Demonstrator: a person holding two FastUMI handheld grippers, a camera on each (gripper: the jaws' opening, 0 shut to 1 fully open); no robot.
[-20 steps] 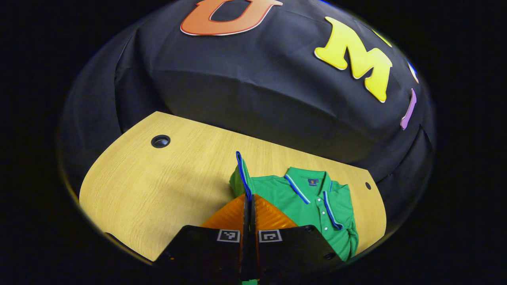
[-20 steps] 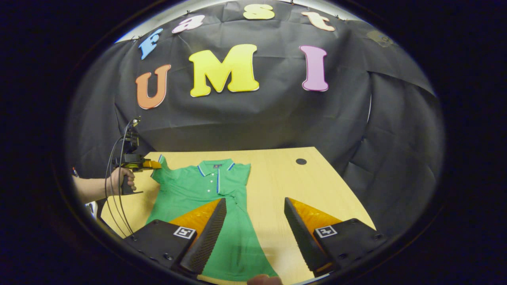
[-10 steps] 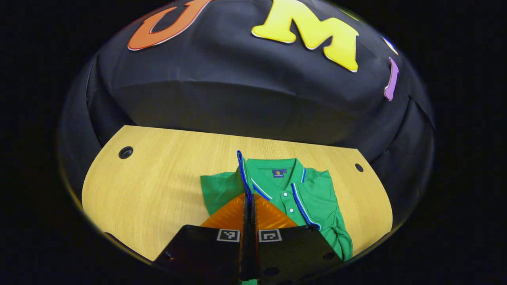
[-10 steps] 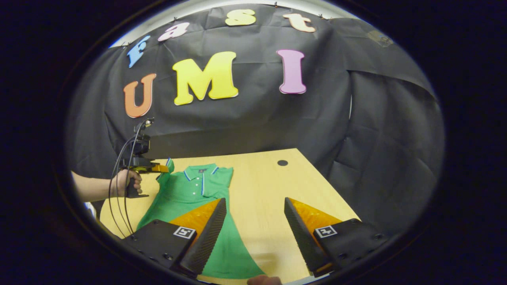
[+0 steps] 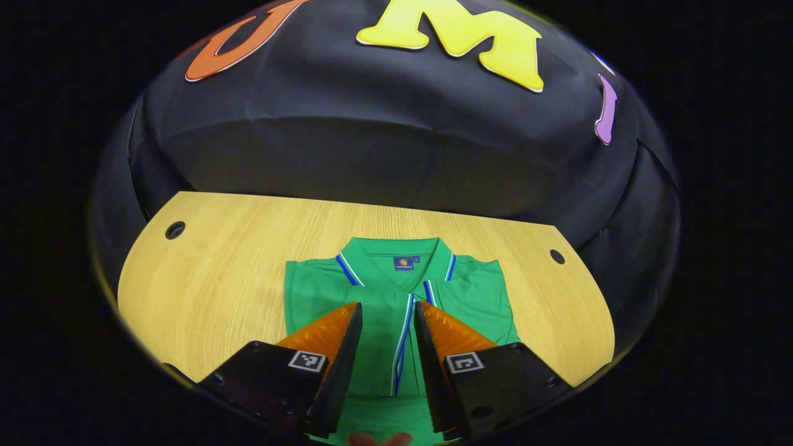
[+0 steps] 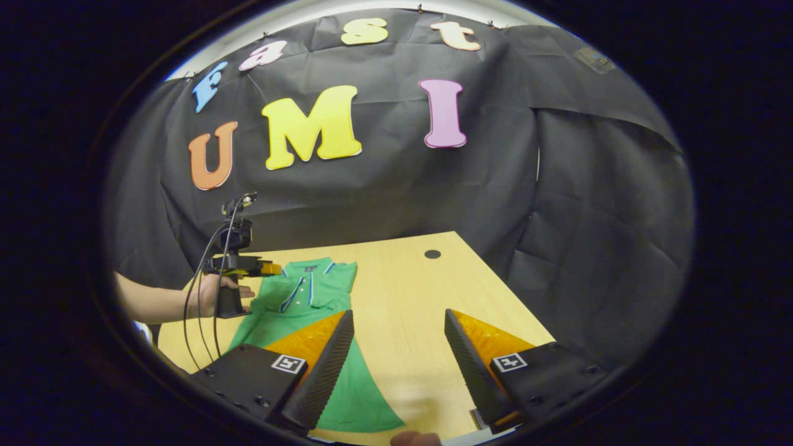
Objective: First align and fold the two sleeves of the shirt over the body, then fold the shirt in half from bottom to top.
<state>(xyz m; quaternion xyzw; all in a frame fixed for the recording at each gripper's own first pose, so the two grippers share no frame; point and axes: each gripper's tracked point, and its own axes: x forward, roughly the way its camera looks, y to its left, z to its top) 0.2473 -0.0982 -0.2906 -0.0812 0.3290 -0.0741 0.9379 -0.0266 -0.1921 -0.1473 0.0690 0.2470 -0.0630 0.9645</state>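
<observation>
Shirt: green polo shirt point(image 5: 396, 291) flat on the wooden table point(image 5: 217, 272), collar point(image 5: 396, 257) toward the booth wall; both sleeves folded in over the body, side edges roughly straight.
Left gripper point(image 5: 387, 347): fingers parted, nothing between them, hovering above the placket point(image 5: 403, 337); seen from the right gripper view point(image 6: 263, 268) just above the shirt's chest, held by a hand point(image 6: 220, 294).
Right gripper point(image 6: 399, 359): fingers spread wide, empty; left finger over the shirt's lower edge point(image 6: 365, 409), right finger over bare tabletop.
Open room: broad bare wood to the left of the shirt in left gripper view; narrower strip to its right.
Table edges: round grommet holes point(image 5: 175, 230) near both far corners.
</observation>
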